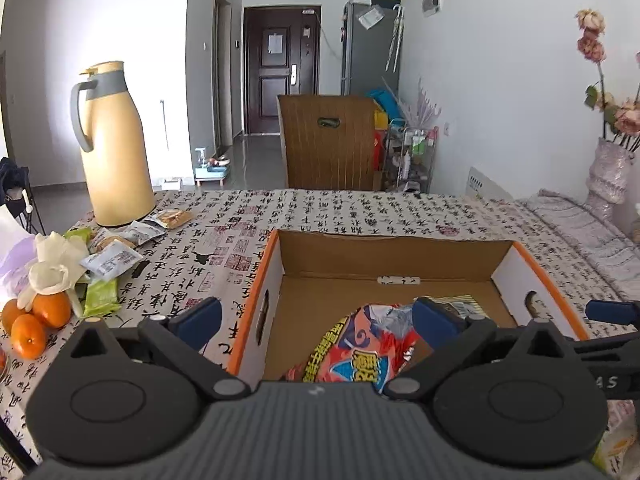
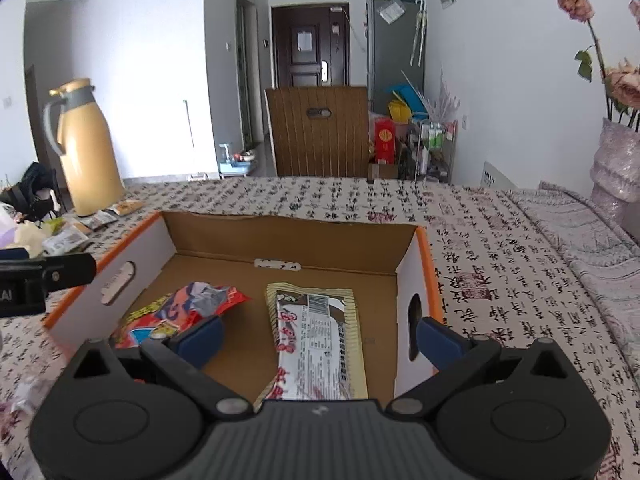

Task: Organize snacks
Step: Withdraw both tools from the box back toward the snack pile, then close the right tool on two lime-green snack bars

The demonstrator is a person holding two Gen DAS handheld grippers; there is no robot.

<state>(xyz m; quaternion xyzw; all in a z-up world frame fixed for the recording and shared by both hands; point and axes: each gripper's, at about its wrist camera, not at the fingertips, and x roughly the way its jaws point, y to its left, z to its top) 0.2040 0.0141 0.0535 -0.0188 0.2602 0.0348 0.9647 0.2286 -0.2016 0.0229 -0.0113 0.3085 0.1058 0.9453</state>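
Both tools stand with jaws spread wide and nothing between the pads. The left gripper (image 1: 316,318) hovers at the lower centre of its frame, over the near left wall of the cardboard box (image 1: 400,256); the red snack bag (image 1: 360,352) lies just beyond it on the box floor. The right gripper (image 2: 320,338) hangs low in its view, with the striped snack packet (image 2: 316,336) flat beneath it. These 2 snacks seem placed side by side to leave room. More loose snack packets (image 1: 114,258), probably still to sort, wait at the left edge by the yellow thermos (image 1: 114,148).
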